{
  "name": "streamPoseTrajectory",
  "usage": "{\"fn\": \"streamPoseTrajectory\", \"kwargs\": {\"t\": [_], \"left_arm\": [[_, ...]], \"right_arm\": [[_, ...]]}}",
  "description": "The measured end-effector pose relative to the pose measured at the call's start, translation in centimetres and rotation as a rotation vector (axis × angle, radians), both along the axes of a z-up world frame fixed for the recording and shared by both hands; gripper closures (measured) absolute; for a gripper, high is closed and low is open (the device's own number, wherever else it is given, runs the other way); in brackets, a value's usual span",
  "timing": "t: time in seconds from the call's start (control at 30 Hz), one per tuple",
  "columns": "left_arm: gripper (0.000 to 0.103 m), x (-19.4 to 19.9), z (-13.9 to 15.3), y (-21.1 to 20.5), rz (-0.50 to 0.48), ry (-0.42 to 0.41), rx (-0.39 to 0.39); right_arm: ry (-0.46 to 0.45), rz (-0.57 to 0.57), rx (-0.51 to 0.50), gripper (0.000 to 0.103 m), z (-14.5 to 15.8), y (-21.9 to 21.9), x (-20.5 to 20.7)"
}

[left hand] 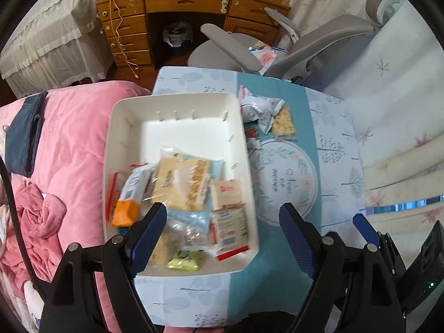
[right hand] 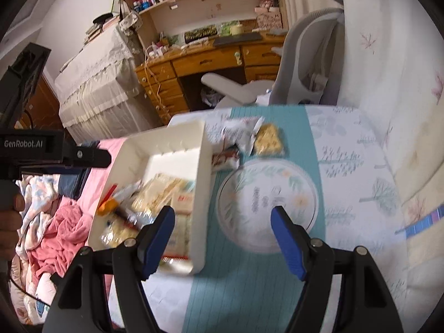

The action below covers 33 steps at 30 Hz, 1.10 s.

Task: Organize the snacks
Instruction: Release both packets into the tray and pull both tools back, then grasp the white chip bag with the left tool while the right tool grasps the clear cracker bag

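Left claw (left hand: 222, 222): wide, empty, above the bin's (left hand: 177, 102) near snacks (left hand: 180, 186).
Right claw (right hand: 223, 223): wide, empty; bin just left.

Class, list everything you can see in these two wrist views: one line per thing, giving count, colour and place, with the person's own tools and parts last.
White rectangular plastic bin: one, white, on the table's left side.
Wrapped snacks in the bin: many, mixed colours, heaped at its near end.
Loose snack packets: several, silver, red and beige, on the teal strip beyond the plate.
Round patterned plate: one, white with leaves, right of the bin.
Table cover: one, pale blue print with a teal strip.
Pink blanket: one, left of the table.
Wooden desk: one, brown, background.
Grey office chair: one, by the desk.
Left gripper: fingers open, nothing between.
Right gripper: fingers open, nothing between.
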<state>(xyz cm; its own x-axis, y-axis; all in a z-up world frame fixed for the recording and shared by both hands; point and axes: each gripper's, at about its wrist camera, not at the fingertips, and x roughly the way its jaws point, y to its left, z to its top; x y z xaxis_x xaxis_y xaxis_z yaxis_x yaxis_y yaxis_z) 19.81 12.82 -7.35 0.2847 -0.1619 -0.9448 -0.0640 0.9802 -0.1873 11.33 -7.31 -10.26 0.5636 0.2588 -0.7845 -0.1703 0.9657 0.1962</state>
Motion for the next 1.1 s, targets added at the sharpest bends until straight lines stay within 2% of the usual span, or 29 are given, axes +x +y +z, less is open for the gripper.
{"fn": "streamPoseTrajectory", "kwargs": {"t": [0.13, 0.3, 0.4, 0.53, 0.7, 1.1], "left_arm": [[0.021, 2.8, 0.3, -1.8, -0.011, 0.01, -0.003], [0.021, 6.8, -0.3, -4.3, -0.031, 0.029, 0.079], [0.021, 9.3, -1.4, -5.4, -0.027, 0.042, 0.09], [0.021, 12.6, -3.2, -6.8, -0.029, 0.068, 0.106], [0.021, 16.1, -5.8, -8.5, -0.048, 0.096, 0.136], [0.017, 21.2, -11.9, -12.3, -0.117, 0.168, 0.226]], "right_arm": [[-0.013, -0.002, 0.007, 0.03, 0.4, -1.8, 2.9], [-0.054, -0.019, -0.014, 0.03, -0.1, -3.4, 6.6], [-0.077, -0.02, -0.031, 0.03, -0.9, -4.1, 8.4], [-0.123, -0.026, -0.082, 0.026, -2.6, -4.8, 11.0], [-0.146, -0.017, -0.093, 0.026, -5.2, -5.0, 13.6], [-0.168, 0.059, -0.135, 0.026, -12.6, -3.3, 17.0]]}}
